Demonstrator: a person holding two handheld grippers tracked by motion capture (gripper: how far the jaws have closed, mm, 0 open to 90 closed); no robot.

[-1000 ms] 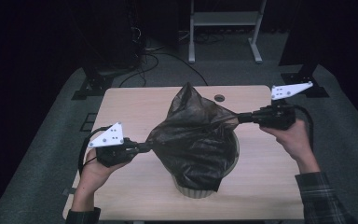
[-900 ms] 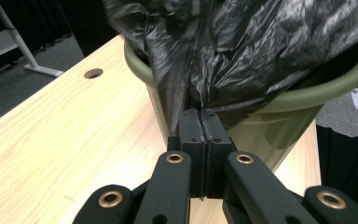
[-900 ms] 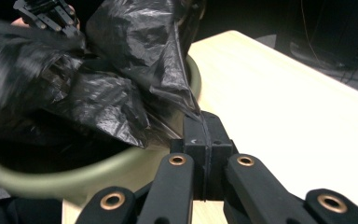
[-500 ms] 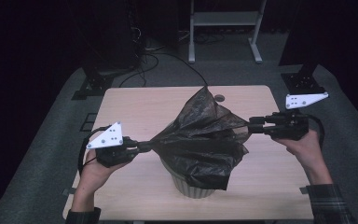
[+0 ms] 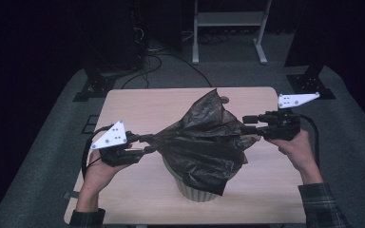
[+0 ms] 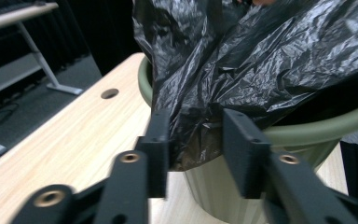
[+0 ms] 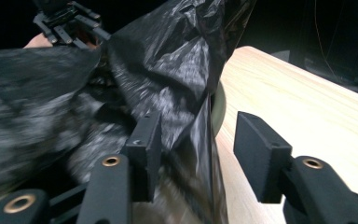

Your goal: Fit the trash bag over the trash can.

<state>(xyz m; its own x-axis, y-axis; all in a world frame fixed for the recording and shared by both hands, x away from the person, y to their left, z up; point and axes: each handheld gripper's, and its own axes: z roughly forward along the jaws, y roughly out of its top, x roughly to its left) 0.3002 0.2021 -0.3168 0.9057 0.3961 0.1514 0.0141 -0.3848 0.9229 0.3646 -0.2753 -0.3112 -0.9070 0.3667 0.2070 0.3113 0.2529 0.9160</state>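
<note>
two tools: one in each hand, spread apart across a pale wooden counter (image 5: pixel 138 190), with a black plastic bag between them
counter: light wood, a small round hole (image 6: pixel 109 93) near its far edge; a person's forearms come in from the near side
bag: black bag (image 5: pixel 204 137), crinkled and shiny, draped over the bin and pulled out sideways toward both tools, one peak standing up at the back
bin: pale green ribbed bin (image 5: pixel 195 192) standing upright on the counter near its front edge, mostly under the bag; rim (image 6: pixel 307 133) seen from the left gripper view
left tool: left tool (image 5: pixel 148 144) level at the bag's left corner; jaws have just been opening and now stand partly apart, with a fold of the bag between them and against the pads, though a real grip is not clear
right tool: right tool (image 5: pixel 246 124) at the bag's right corner; jaws have just been opening, the plastic lies against one pad (image 7: pixel 144 140), the other pad stands clear of it
</note>
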